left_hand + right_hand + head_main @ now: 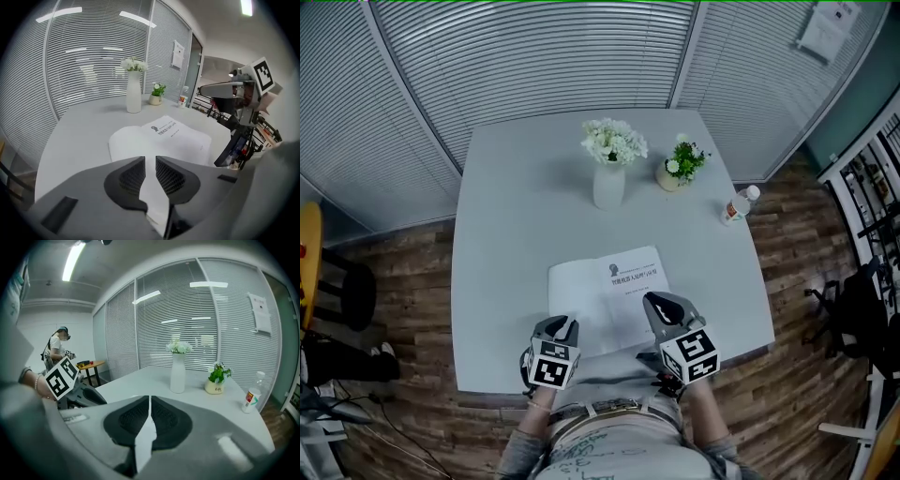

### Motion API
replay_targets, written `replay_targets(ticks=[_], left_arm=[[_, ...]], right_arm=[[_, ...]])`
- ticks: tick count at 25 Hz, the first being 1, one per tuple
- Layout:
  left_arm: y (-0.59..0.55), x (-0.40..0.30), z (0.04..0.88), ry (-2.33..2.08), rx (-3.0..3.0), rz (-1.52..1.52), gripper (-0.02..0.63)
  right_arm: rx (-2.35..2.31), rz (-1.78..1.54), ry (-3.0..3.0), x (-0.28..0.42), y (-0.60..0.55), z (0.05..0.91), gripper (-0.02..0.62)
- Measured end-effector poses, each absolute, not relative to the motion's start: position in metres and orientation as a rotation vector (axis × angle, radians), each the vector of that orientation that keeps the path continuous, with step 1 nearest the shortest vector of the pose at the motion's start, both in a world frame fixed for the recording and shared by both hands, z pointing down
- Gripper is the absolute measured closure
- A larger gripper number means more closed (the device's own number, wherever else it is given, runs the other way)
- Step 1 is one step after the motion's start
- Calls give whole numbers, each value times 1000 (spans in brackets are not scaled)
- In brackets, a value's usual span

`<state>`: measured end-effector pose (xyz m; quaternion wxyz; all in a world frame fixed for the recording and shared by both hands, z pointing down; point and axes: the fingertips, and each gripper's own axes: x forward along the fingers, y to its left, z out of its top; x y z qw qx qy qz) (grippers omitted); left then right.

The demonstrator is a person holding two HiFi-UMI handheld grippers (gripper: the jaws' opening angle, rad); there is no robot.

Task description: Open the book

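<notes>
Nearest: left gripper (150, 160) and right gripper (149, 400), each clamped on book (600, 298) paper. Sheets judged light, limp, tearable; best held at the free edge.

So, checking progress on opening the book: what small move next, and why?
Probably carry the left gripper leftward to lay the white cover leaf flat: it pinches that leaf, while the right gripper grips the thin white book.
</notes>
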<state>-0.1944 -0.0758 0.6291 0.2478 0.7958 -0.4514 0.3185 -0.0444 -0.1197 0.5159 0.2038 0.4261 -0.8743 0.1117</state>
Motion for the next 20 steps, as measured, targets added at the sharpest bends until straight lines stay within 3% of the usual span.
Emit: replay_targets(ticks=[6,20], left_arm=[[-75,-181,614,-1194,2228,820,607],[-85,-146,564,-1156,2389,660,607]], right_arm=[[1167,291,-2443,-50,-116,515,594],[1032,253,-2550,-78,-100,507,594]])
